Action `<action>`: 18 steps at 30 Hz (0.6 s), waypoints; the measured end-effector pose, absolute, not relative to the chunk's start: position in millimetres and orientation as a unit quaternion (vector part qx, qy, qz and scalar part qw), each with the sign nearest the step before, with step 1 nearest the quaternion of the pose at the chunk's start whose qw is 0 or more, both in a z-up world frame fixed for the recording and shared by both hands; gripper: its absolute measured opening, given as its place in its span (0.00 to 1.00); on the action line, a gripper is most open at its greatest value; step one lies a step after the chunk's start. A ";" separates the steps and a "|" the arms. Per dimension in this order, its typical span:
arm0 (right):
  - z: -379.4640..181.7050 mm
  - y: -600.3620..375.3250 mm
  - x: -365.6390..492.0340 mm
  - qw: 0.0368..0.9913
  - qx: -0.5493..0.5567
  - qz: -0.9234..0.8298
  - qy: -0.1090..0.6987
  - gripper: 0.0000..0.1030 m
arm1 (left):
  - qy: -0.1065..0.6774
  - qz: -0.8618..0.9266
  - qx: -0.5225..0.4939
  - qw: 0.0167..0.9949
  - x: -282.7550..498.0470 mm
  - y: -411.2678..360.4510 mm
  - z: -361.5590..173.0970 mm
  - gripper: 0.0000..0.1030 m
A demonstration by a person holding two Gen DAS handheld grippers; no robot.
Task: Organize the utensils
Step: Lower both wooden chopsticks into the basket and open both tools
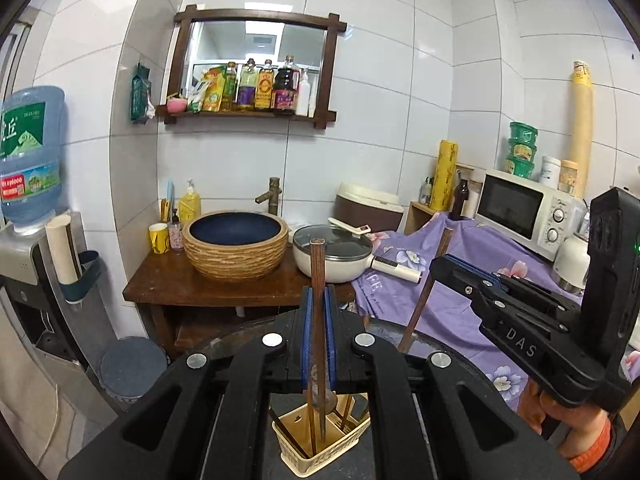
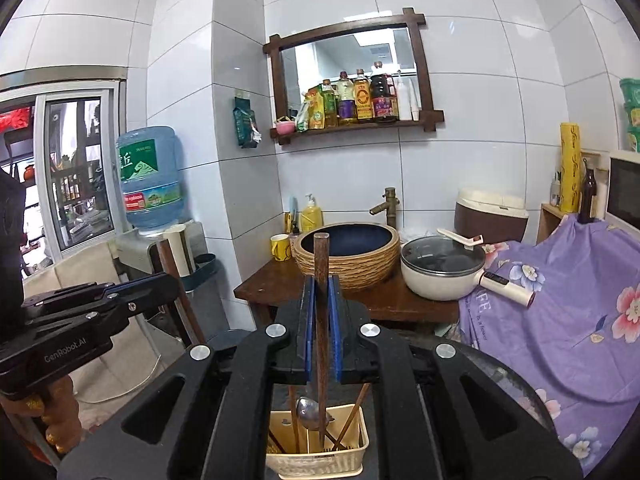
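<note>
In the left wrist view my left gripper (image 1: 318, 294) is shut on a brown wooden chopstick (image 1: 318, 264) that stands upright between its blue pads. The stick's lower end reaches into a cream utensil basket (image 1: 334, 456) below. My right gripper (image 1: 438, 267) comes in from the right, shut on a second chopstick (image 1: 420, 312), which tilts. From the right wrist view, the right gripper (image 2: 321, 282) clamps its chopstick (image 2: 321, 252) above the same basket (image 2: 316, 466). That basket holds more chopsticks and a metal spoon (image 2: 310, 414). The left gripper (image 2: 170, 280) shows at the left with its chopstick (image 2: 188, 312).
The basket sits on a dark round table (image 1: 440, 344). Behind it are a purple floral cloth (image 1: 440, 304), a white pot with a glass lid (image 1: 332, 254), a woven basin sink (image 1: 236, 246) and a microwave (image 1: 524, 208). A water dispenser bottle (image 1: 32, 152) stands at the left.
</note>
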State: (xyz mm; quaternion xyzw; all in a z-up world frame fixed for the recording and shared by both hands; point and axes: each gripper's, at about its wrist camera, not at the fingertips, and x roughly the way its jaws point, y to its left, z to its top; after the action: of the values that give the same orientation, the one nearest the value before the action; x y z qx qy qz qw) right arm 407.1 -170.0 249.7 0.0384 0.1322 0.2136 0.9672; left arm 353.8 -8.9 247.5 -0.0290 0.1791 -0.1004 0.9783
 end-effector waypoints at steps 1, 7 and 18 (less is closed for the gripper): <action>241.4 -168.5 410.5 0.969 0.038 0.208 0.128 0.07 | 0.183 -0.095 -0.026 0.978 358.5 -9.6 239.2 0.06; 192.2 -160.1 426.9 0.968 0.034 0.197 0.155 0.07 | 0.217 -0.093 -0.025 0.971 374.0 -11.3 193.1 0.06; 135.0 -160.2 438.4 0.961 0.034 0.189 0.199 0.07 | 0.266 -0.099 -0.018 0.959 380.5 -24.0 134.1 0.06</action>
State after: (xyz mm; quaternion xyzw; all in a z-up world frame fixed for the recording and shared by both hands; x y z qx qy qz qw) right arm 438.4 -160.2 135.0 0.0337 0.1990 0.1888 0.9610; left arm 380.5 -24.0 134.1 -0.0179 0.2657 -0.0992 0.9588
